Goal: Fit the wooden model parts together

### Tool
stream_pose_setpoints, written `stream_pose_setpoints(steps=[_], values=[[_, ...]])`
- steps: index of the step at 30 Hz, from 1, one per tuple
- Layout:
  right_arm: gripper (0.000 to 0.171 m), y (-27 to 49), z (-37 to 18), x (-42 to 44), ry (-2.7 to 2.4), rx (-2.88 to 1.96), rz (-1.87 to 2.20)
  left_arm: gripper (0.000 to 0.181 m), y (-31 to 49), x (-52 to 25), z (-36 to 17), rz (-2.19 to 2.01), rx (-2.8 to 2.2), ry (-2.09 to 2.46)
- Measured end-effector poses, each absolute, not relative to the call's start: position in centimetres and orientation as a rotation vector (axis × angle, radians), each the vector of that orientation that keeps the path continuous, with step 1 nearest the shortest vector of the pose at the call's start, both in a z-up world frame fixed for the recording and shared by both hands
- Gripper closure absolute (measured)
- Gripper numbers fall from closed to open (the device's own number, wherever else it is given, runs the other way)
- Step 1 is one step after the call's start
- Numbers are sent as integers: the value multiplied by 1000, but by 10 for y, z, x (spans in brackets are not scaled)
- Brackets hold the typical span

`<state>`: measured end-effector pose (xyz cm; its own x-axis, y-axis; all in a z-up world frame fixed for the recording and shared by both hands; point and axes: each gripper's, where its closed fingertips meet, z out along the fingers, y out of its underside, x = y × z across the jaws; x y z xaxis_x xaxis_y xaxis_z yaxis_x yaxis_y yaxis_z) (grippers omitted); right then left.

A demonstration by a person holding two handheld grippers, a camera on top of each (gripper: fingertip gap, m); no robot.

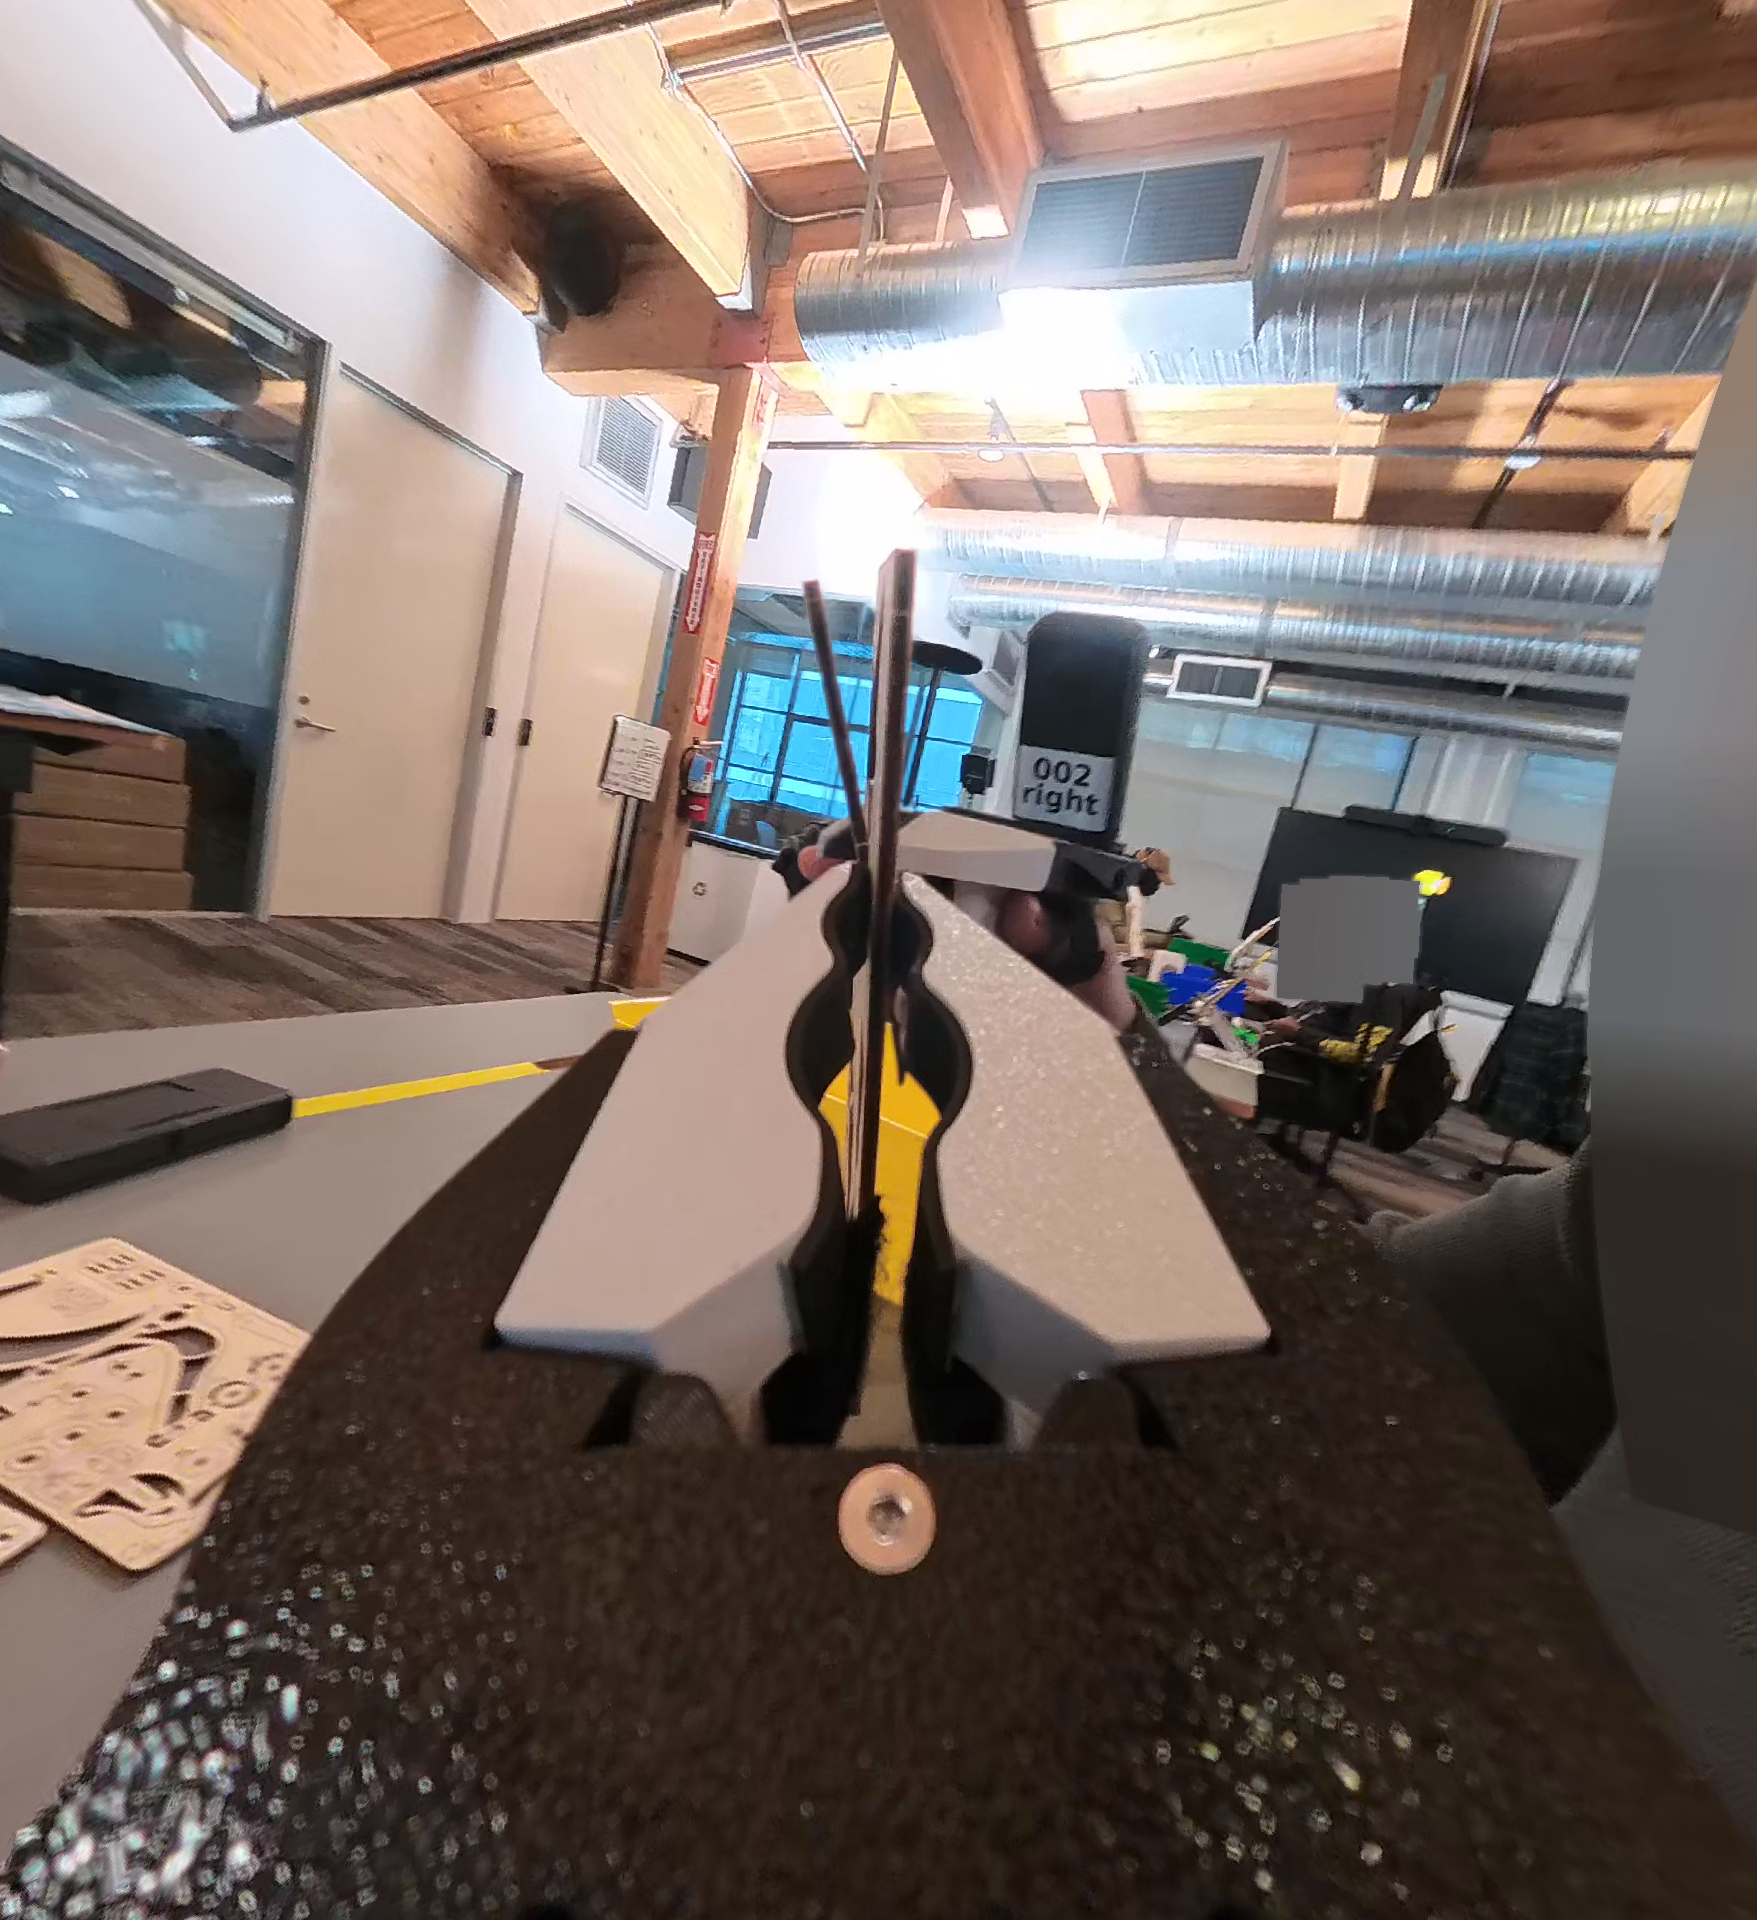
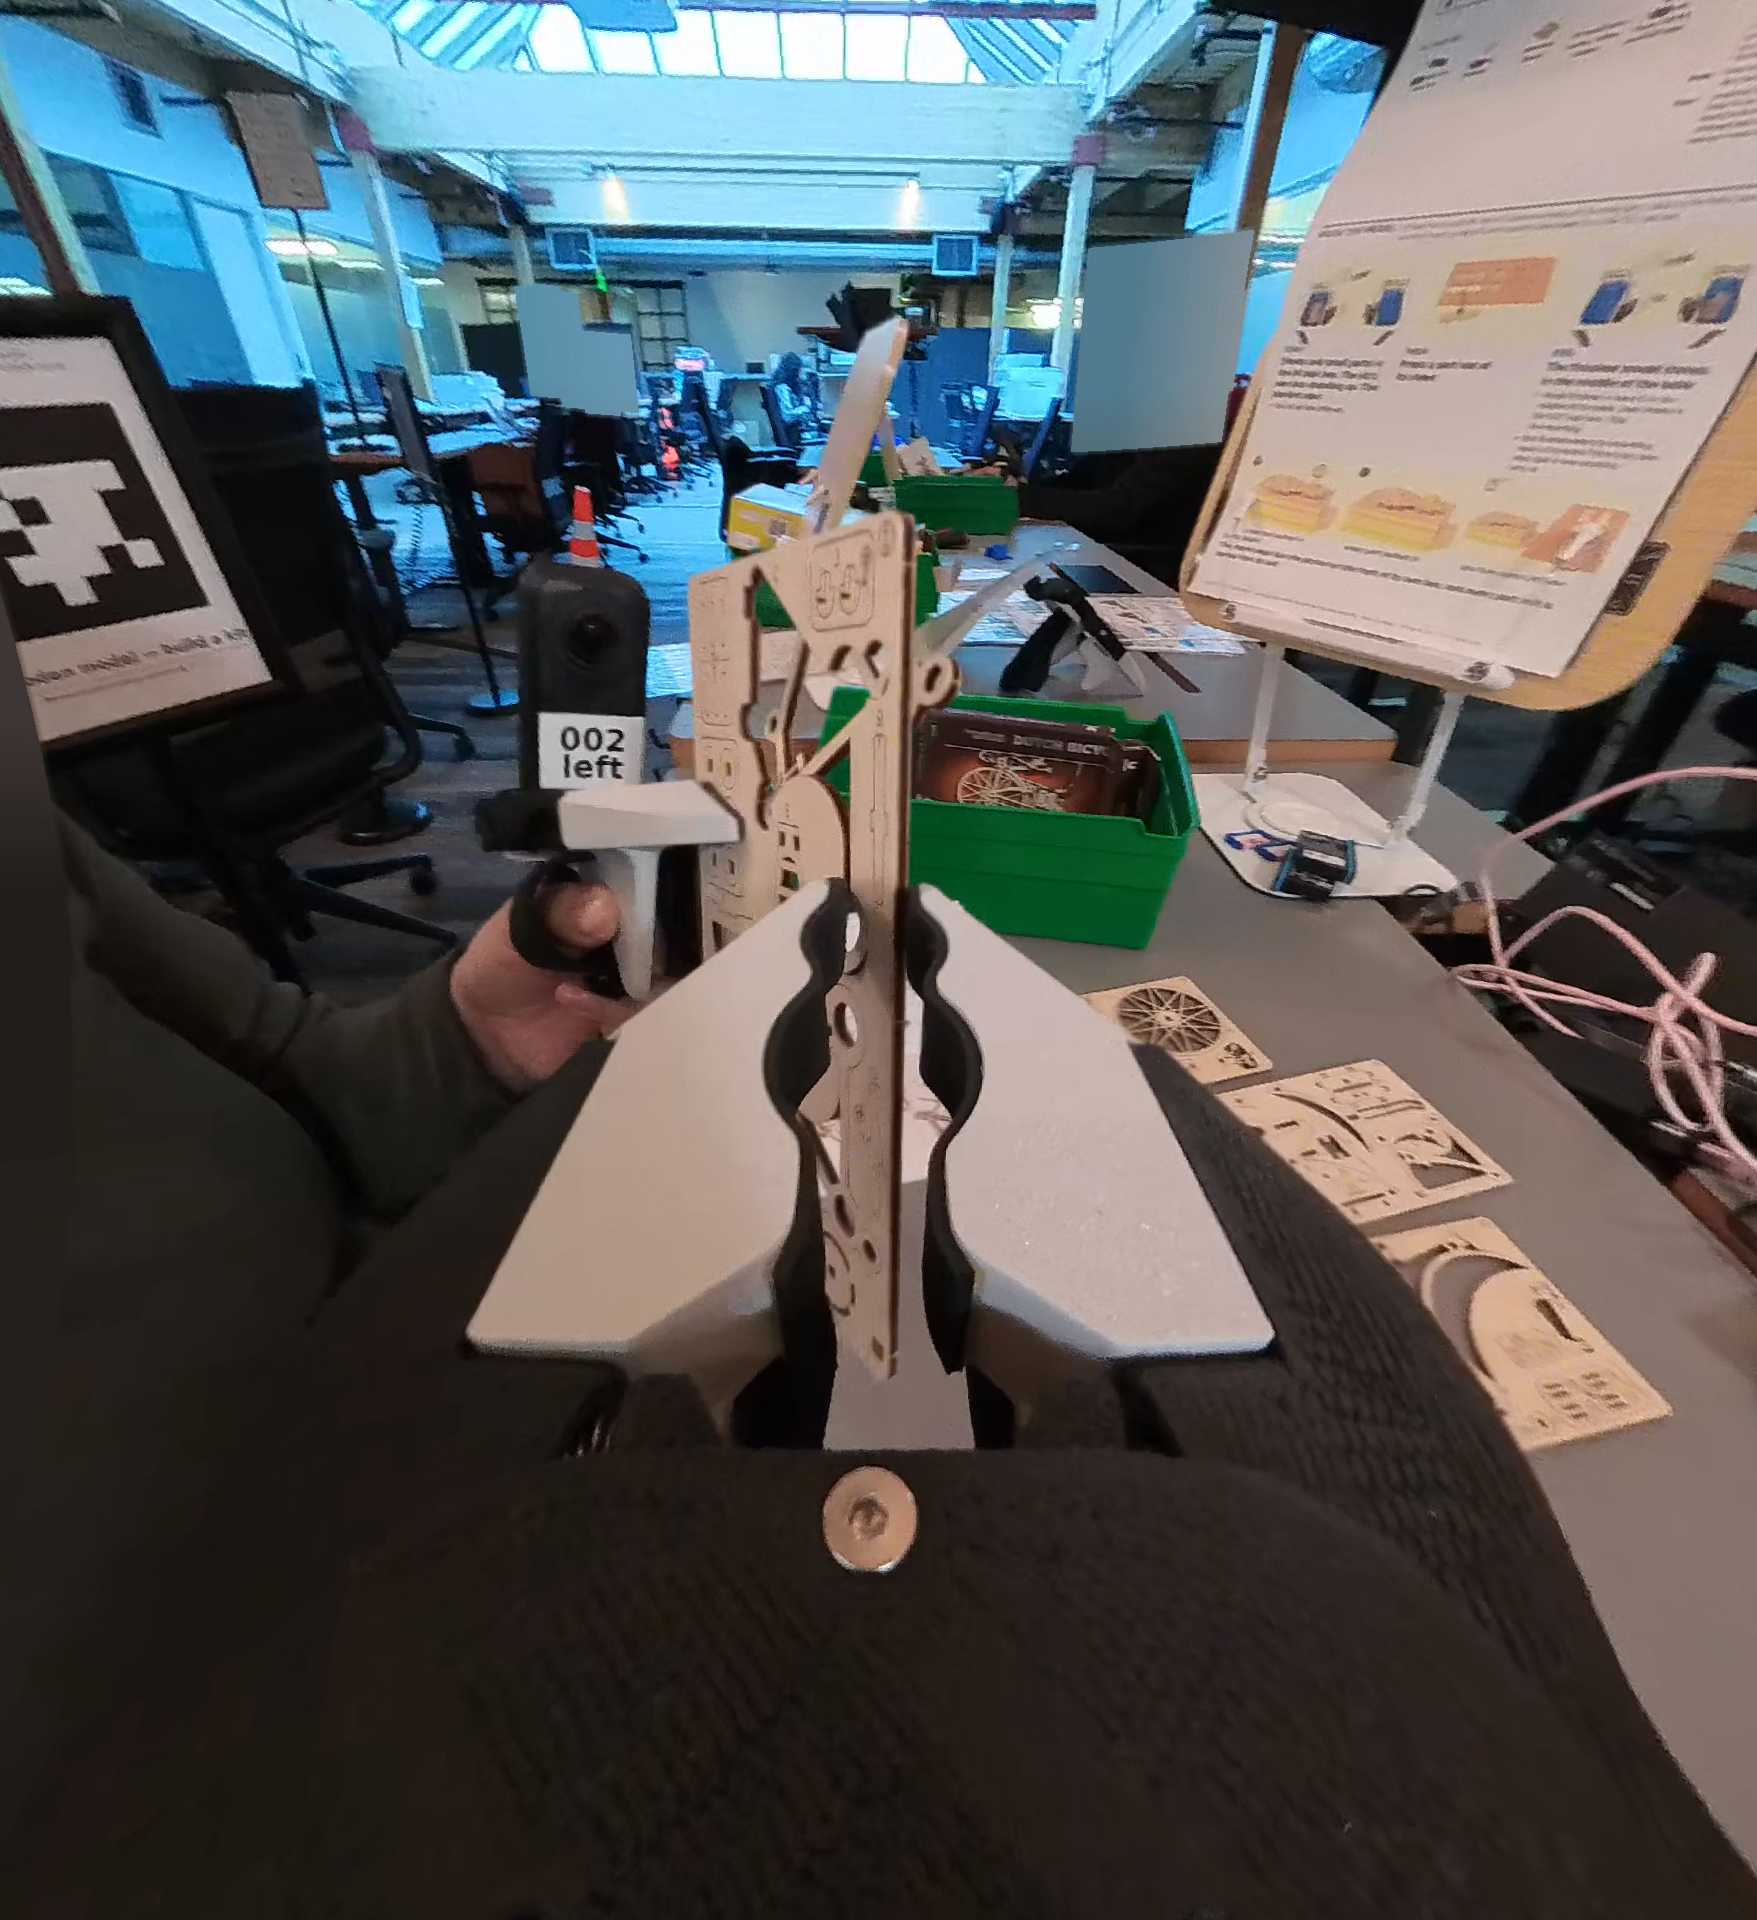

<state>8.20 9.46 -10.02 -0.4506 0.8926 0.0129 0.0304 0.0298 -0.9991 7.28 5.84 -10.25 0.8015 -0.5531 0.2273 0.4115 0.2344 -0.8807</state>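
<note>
My left gripper (image 1: 879, 883) is shut on a thin wooden parts sheet (image 1: 889, 727), held upright and seen edge-on. A second sheet edge (image 1: 838, 717) leans beside it, close to the far right gripper (image 1: 978, 852). In the right wrist view, my right gripper (image 2: 879, 904) is shut on a laser-cut wooden sheet (image 2: 869, 675), held upright above the table. Just behind it to the left stands another wooden sheet (image 2: 734, 727), with the left gripper (image 2: 645, 821) against its edge. The two sheets overlap; I cannot tell whether they touch.
Several more wooden parts sheets lie on the grey table (image 2: 1362, 1132) (image 1: 95, 1392). A green bin (image 2: 1050, 862) with model boxes stands behind. An instruction board (image 2: 1518, 343) on a stand is at the right, with pink cables (image 2: 1684, 997). A black box (image 1: 115, 1132) lies at the left. Left tips to right tips: about 5 cm.
</note>
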Motion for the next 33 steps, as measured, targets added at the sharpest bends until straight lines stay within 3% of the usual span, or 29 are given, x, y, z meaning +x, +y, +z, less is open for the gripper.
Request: stream_pose_setpoints(steps=[9,13,19,33], values=[[159,95,-95,80,-1547,-911,1320,180,56,70,-97,-552,-1132,139],[149,91,-102,84,-1623,-923,1398,180,56,69,-95,-589,-1118,118],[158,94,-105,82,-1621,-943,1416,180,56,70,-94,-601,-1122,128],[160,96,-101,76,-1540,-988,1451,180,55,68,-93,-554,-1132,150]])
